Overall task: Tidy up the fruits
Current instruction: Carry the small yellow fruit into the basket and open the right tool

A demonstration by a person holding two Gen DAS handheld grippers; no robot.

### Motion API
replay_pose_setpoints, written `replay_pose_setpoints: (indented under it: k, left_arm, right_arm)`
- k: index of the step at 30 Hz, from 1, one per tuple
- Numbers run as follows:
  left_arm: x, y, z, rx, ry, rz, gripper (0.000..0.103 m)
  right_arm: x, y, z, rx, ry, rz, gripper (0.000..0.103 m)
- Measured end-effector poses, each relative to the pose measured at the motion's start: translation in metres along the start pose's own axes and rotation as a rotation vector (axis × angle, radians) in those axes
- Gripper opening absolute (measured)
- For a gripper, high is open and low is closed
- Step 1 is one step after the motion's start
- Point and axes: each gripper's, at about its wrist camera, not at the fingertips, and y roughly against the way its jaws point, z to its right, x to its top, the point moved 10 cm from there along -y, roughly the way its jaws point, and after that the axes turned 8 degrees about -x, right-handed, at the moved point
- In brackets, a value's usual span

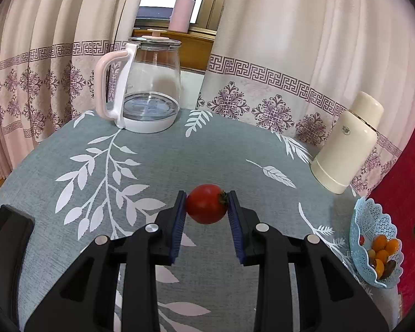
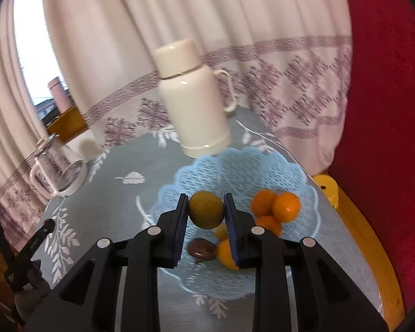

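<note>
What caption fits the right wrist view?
Right gripper holds a yellow-green fruit over the blue basket of oranges.

Kettle [image 1: 149, 88] at counter [image 1: 179, 152] back-left, flask [image 1: 348, 144] back-right, basket [image 1: 373, 243] in front of flask at right edge, oranges [image 1: 381, 249] in it.
</note>
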Motion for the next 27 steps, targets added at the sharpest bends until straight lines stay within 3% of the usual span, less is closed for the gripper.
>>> replay_pose_setpoints:
  k: [12, 27]
  left_arm:
    - [-0.001, -0.001, -0.001, 0.003, 0.001, -0.004, 0.031]
    - [-0.001, -0.001, 0.0, 0.004, 0.001, -0.005, 0.031]
  right_arm:
    - [-0.039, -0.018, 0.026, -0.047, -0.014, -0.082, 0.027]
    - [-0.057, -0.015, 0.029, -0.058, 0.016, -0.113, 0.028]
